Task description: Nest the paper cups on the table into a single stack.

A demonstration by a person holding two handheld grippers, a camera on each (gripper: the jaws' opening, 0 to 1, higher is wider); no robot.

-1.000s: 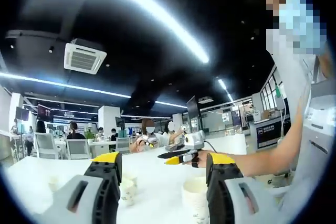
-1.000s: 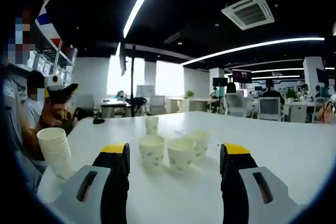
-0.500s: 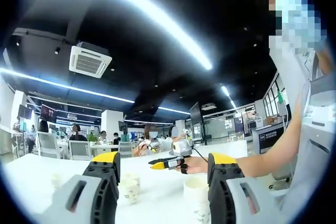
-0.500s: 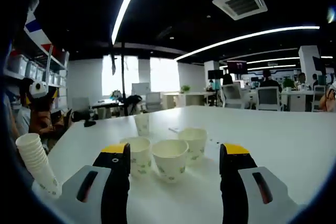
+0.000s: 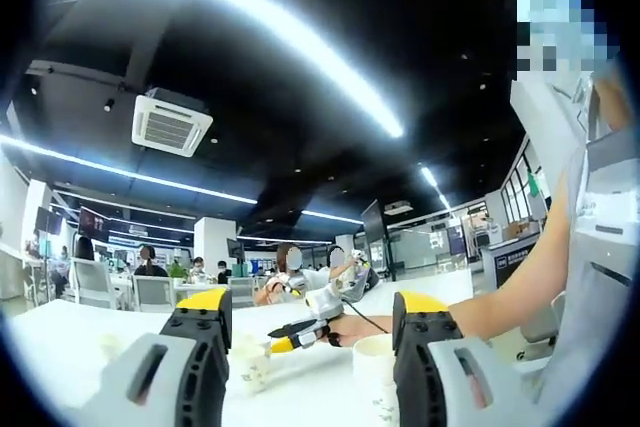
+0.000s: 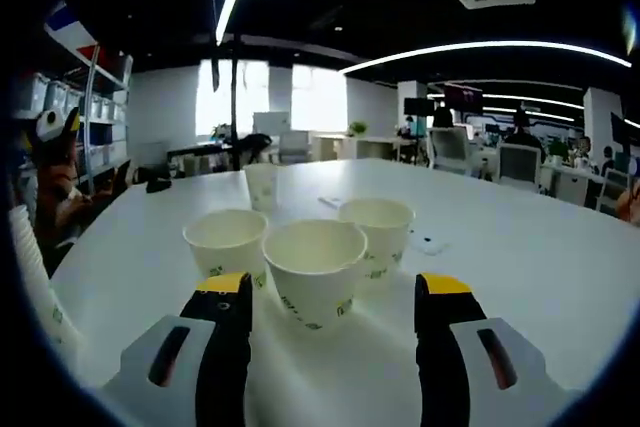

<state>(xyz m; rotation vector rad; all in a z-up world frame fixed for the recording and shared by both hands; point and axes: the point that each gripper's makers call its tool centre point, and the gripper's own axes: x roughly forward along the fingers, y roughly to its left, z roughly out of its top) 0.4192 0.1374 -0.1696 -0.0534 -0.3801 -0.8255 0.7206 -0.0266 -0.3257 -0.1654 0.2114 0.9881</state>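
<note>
Four loose cups are sitting on the table (image 6: 560, 267) in the right gripper view. The near cup (image 6: 315, 269) is dead centre, just past the right gripper (image 6: 333, 292), whose jaws are spread wide with nothing in them, one either side of it. The left cup (image 6: 226, 245) sits just behind and left of that one, the right cup (image 6: 376, 235) behind and right, all three bunched close, though I can't tell if they actually touch. A far cup (image 6: 261, 185) stands on its own further back. At the left edge there's a stack (image 6: 30, 272) of nested cups.

In the left gripper view, the left gripper (image 5: 312, 342) has its jaws wide too, and that stack's top rim shows just inside its right jaw. I can't make out whether it's actually gripped or just sitting there.

So my read: partly done. Some cups are already nested, four are still out, and the near cup looks like the next pick.

The table is plain white, smooth and a bit glossy. The room is a big open office with a dark ceiling, long strip lights (image 6: 480, 47), an AC vent (image 5: 170, 122), more white desks and chairs, and people sitting further back.
</note>
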